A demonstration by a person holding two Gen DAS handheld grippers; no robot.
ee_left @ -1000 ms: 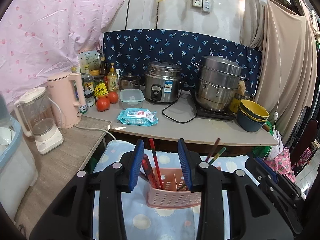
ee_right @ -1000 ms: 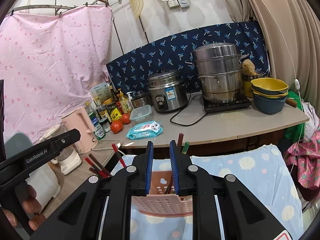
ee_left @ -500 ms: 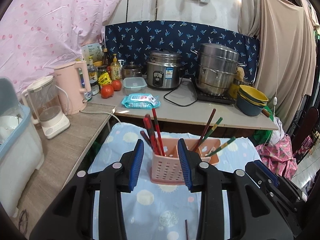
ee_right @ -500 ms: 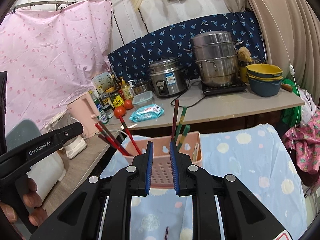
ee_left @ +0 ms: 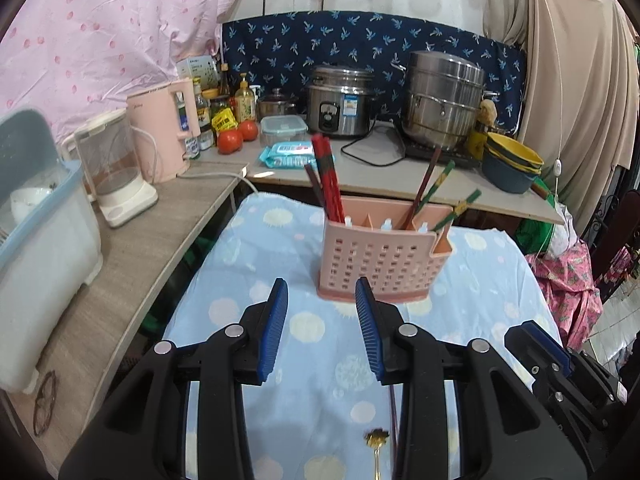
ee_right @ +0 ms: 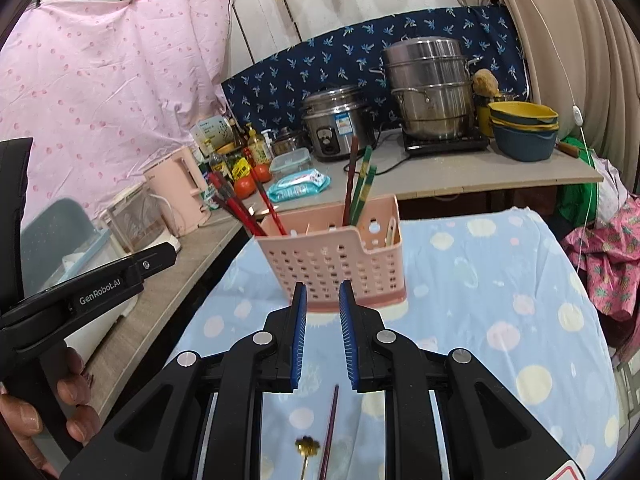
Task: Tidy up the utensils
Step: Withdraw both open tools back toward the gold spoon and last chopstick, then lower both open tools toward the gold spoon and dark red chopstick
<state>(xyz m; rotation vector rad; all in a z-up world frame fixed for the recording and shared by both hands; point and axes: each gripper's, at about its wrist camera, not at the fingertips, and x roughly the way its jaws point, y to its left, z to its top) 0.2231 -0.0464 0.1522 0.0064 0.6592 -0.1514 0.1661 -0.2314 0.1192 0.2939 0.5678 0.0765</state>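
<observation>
A pink perforated utensil holder point(ee_left: 380, 258) point(ee_right: 340, 262) stands on a blue dotted cloth point(ee_left: 304, 360). It holds red chopsticks point(ee_left: 329, 182) point(ee_right: 240, 208) at its left and brown and green chopsticks point(ee_left: 434, 188) point(ee_right: 358, 186) at its right. A dark chopstick point(ee_right: 330, 430) point(ee_left: 394, 416) and a gold flower-ended utensil point(ee_right: 307, 450) point(ee_left: 377, 446) lie on the cloth near me. My left gripper point(ee_left: 322, 322) is open and empty, short of the holder. My right gripper point(ee_right: 323, 324) is open with a narrow gap, empty, above the loose utensils.
A counter point(ee_left: 360, 176) behind holds a rice cooker point(ee_left: 340, 100), steamer pot point(ee_left: 442, 100), bowls point(ee_left: 512, 164), wipes point(ee_left: 290, 154), tomatoes and bottles. A kettle point(ee_left: 162, 130), blender point(ee_left: 116, 168) and a blue-lidded bin point(ee_left: 40, 240) stand on the left shelf.
Both grippers have pulled back and up from the holder, which now shows whole and farther off. The loose chopstick and gold utensil have come into view below the fingers.
</observation>
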